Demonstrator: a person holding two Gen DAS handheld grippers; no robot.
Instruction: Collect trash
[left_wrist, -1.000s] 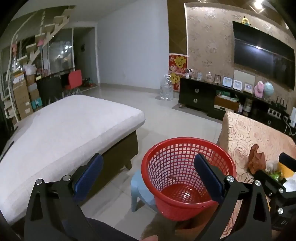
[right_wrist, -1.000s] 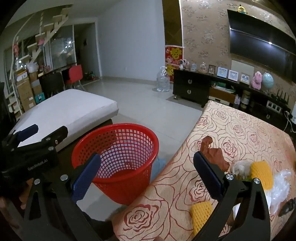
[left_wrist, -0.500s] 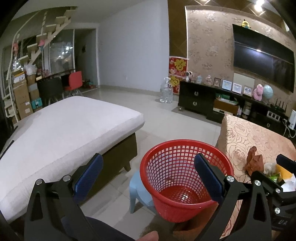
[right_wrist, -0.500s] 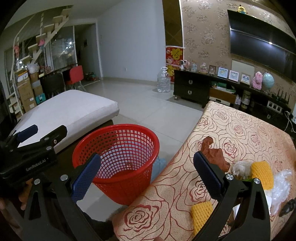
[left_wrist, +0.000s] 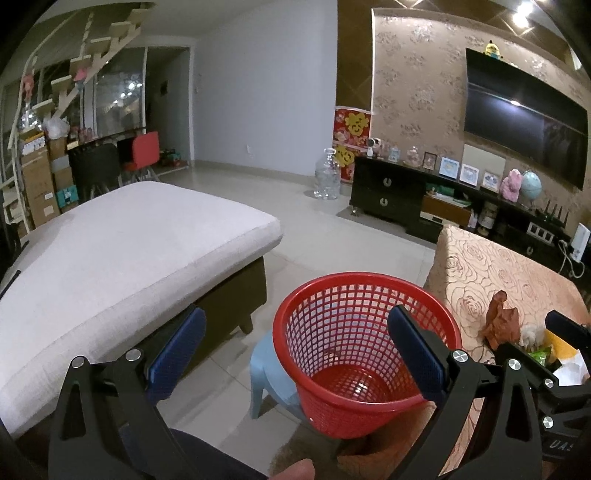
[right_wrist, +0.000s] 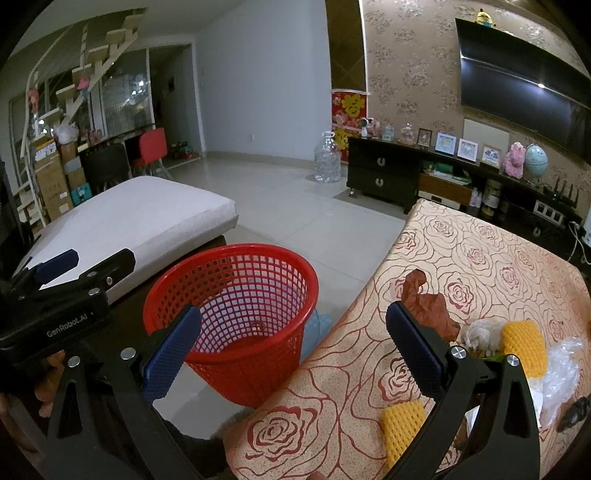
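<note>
Nothing collected yet: red basket (right_wrist: 236, 314) at lower centre, seemingly empty. Trash pile (right_wrist: 517, 343) untouched on the worktop (right_wrist: 480, 258) at lower right. Left claw (left_wrist: 295, 354) and right claw (right_wrist: 291, 350) spread wide, gripping nothing.

Red mesh basket (right_wrist: 236, 295), rose-patterned tan tablecloth (right_wrist: 480, 258), yellow foam nets (right_wrist: 524, 343) — brown crumpled wrapper (right_wrist: 428, 299), pale blue stool (left_wrist: 269, 376)

Dim indoor light — sharp, fisheye-bent edges
</note>
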